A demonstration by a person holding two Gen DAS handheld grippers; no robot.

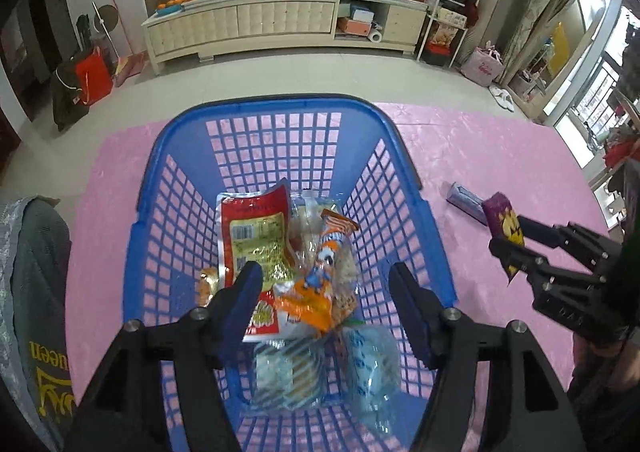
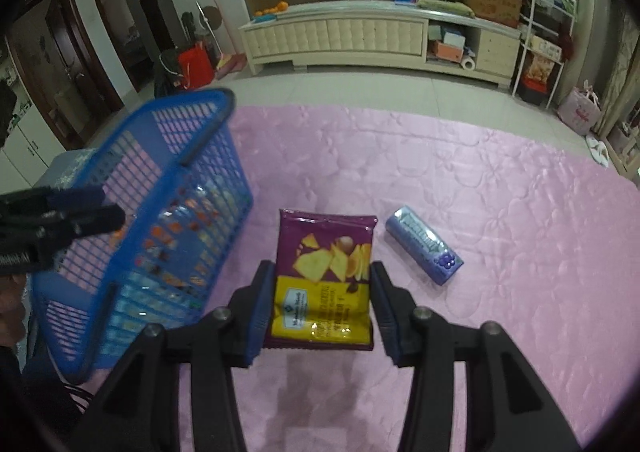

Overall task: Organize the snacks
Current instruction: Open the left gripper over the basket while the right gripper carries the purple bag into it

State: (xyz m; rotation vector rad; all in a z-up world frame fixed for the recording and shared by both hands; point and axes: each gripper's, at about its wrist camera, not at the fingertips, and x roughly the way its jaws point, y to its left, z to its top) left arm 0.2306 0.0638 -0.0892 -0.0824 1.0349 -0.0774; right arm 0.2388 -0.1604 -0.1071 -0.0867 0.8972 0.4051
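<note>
A blue plastic basket (image 1: 280,108) stands on the pink cloth and holds several snack packets: a red pouch (image 1: 256,228), an orange packet (image 1: 316,284) and clear blue-printed packs (image 1: 320,368). My left gripper (image 1: 326,292) is open over the basket, holding nothing. My right gripper (image 2: 320,300) is shut on a purple and yellow chip bag (image 2: 324,276), lifted above the cloth to the right of the basket (image 2: 160,180). It also shows in the left wrist view (image 1: 504,228). A blue-purple candy packet (image 2: 424,244) lies on the cloth to the right.
The pink cloth (image 2: 480,180) covers the work surface. A cream cabinet (image 2: 340,40) stands along the far wall. A grey garment (image 1: 36,292) sits left of the basket. Bags and shelves crowd the room's right side.
</note>
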